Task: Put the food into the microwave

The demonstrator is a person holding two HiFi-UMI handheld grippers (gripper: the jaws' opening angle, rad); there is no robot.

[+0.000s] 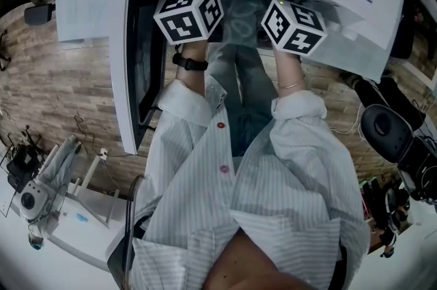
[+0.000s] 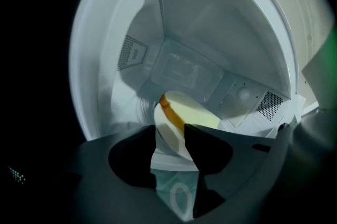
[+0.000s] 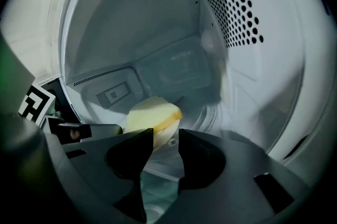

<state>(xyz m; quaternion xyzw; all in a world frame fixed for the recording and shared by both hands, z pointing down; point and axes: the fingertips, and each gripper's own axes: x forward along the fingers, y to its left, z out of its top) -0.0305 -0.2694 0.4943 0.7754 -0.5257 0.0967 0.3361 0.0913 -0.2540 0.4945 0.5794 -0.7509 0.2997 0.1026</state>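
Though the head view hides it, food (image 2: 196,112) inside microwave (image 2: 210,33), perhaps plated, 2 hand-held grippers (image 2: 169,132) (image 3: 166,133) spread, empty

left tool (image 2: 169,130): jaws apart | food (image 2: 195,112): inside microwave (image 2: 221,28), just beyond jaws

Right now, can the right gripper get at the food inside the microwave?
Probably yes: the right gripper sits inside the microwave cavity, jaws apart, with the yellow food just ahead of them and nothing in between.
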